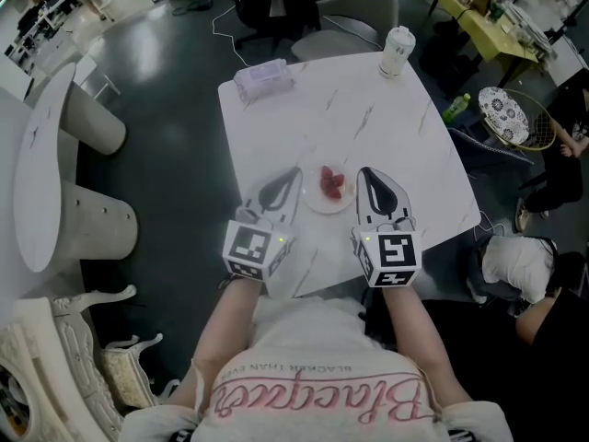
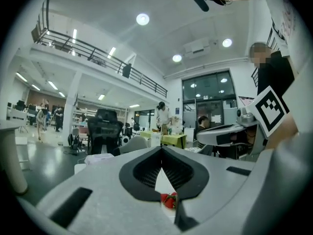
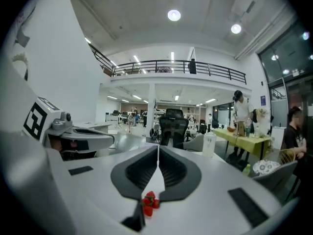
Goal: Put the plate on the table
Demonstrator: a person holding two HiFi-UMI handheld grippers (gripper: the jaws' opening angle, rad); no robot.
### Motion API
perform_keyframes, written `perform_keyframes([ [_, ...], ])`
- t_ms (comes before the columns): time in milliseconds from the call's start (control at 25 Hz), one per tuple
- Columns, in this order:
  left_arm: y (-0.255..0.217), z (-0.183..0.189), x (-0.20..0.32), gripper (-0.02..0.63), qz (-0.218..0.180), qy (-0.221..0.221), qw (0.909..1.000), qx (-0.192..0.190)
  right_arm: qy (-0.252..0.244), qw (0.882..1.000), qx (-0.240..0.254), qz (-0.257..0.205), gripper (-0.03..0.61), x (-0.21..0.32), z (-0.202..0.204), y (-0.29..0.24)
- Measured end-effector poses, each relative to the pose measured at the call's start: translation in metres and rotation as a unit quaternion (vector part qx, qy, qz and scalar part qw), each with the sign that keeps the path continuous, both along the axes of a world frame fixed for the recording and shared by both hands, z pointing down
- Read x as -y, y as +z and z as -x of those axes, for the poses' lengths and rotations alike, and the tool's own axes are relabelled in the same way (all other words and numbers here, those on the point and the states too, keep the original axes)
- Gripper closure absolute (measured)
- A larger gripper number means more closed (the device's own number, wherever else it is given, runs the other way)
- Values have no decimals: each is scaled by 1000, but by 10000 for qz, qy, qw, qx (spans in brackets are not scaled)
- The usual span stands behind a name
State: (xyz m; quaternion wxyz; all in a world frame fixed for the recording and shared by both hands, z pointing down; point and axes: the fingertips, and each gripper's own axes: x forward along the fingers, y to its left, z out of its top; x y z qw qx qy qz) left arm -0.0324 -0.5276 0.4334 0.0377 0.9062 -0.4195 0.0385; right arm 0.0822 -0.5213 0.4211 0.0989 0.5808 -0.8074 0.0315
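A small white plate carrying red strawberries rests on the white marble table, close to its near edge. My left gripper lies just left of the plate with its jaws shut and tips touching. My right gripper lies just right of it, also shut. Neither holds anything that I can see. In the left gripper view the jaw tips meet, and strawberries show through the gap behind them. The right gripper view shows the same, with tips joined above strawberries.
A lidded paper cup stands at the table's far right corner and a clear plastic pack at the far left. Chairs stand behind the table. A round white table is at the left; a person sits at the right.
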Motion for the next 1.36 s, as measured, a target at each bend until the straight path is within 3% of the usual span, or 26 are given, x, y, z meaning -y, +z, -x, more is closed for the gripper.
perform_keyframes([
  [440,-68,-18,-17,609,-867,285,9958,-56,-212,9948,226,-967,571,-34,9,-56],
  [1360,-80,-30,-43,609,-1164,512,9918,80,-362,9929,193,-1116,571,-56,20,-65],
])
